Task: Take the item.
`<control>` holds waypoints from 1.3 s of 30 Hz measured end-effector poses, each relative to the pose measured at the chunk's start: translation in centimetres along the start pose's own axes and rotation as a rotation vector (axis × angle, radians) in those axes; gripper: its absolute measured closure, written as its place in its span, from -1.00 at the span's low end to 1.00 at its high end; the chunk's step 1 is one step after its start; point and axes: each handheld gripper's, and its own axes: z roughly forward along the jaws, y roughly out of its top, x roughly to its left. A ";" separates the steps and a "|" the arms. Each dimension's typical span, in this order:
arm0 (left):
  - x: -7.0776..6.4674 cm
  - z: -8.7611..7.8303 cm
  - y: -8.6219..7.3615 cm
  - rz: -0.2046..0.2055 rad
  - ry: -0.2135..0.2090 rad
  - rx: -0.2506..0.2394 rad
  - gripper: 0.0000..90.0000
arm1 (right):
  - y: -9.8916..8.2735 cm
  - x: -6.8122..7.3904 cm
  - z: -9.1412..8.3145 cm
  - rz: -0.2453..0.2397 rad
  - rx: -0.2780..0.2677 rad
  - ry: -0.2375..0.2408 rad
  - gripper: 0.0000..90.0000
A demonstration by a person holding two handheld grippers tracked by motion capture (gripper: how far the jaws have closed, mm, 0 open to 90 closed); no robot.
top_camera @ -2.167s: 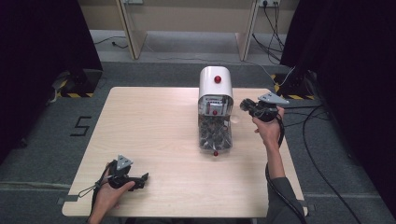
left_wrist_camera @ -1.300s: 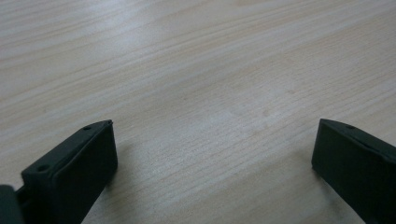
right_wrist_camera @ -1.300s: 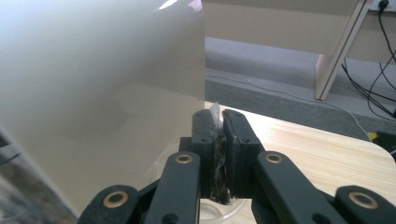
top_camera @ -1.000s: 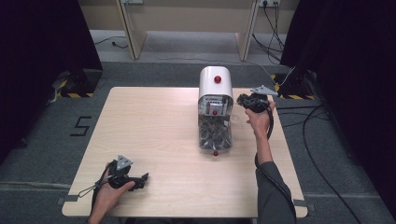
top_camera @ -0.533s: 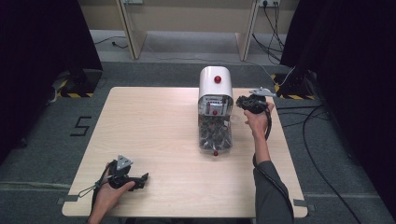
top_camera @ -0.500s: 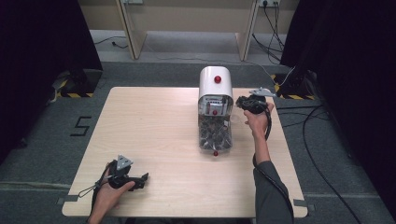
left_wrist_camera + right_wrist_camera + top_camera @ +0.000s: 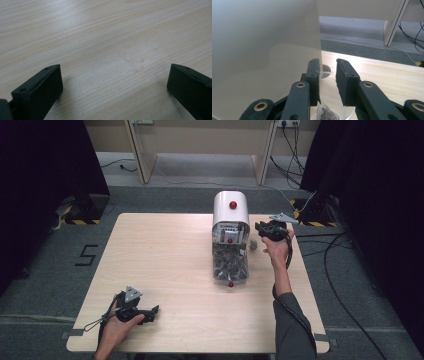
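White dispenser [image 7: 230, 212], right gripper [image 7: 263, 227] nearer

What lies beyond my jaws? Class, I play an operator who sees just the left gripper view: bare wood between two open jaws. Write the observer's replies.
Observer: In the high view, a dispenser stands right of the middle of the table. It has a white top and a clear lower part holding dark pieces.
Operator: Where is the right gripper?
Observer: The right gripper is held at the dispenser's right side, up by the white top, pointing at it.
Operator: Has it gripped anything?
Observer: No. In the right gripper view its jaws stand slightly apart, with nothing between them, right beside the white wall.
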 end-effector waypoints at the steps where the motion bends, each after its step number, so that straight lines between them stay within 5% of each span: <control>1: 0.0 0.0 0.0 0.000 0.000 0.000 -1.00 | 0.1 0.0 -0.1 -0.002 -0.003 0.002 0.62; 39: 0.0 0.0 0.0 0.000 0.000 0.000 -1.00 | -0.9 -1.2 -3.2 -0.008 -0.010 0.008 0.38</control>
